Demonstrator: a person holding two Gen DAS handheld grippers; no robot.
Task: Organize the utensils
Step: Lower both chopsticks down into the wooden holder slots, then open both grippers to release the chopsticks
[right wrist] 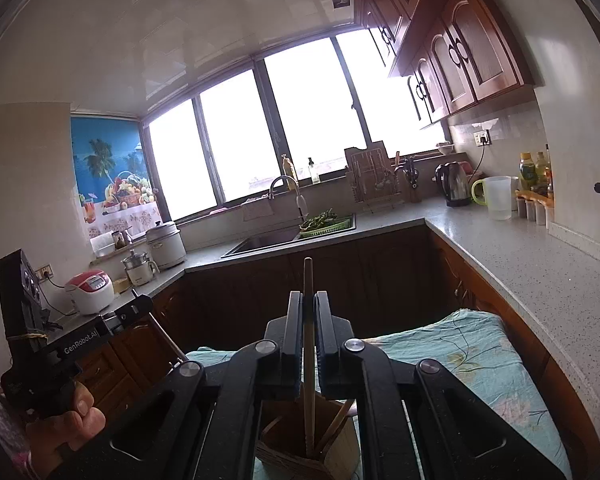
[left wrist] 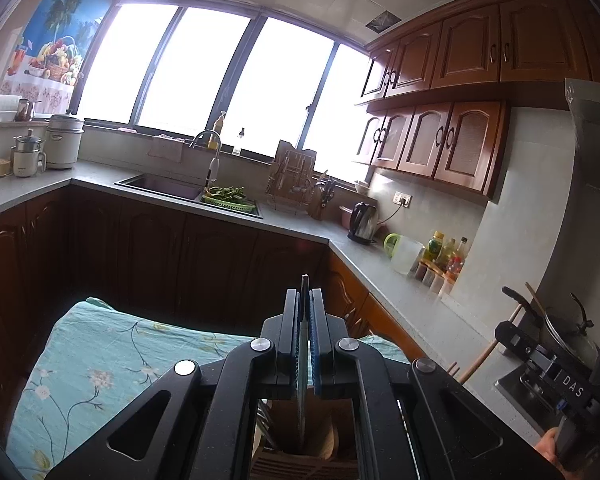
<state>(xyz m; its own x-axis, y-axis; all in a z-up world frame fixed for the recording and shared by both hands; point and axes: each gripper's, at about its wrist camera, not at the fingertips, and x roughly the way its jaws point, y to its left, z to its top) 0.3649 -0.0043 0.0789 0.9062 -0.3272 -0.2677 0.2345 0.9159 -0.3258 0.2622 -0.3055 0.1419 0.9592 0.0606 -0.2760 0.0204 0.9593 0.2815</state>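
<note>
Your left tongs clamp a thin dark-handled utensil; right tongs pinch a wooden chopstick, both above the wooden holder on the floral-clothed table.

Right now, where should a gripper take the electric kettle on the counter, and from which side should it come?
Judging from the pictures, grip the electric kettle by its black handle, which appears to sit on its left side in the right wrist view. Come from that side, level with the counter, so the jaws close across the handle. The rounded shiny body looks wide and slippery, and the green-handled jug crowds its right.
</note>
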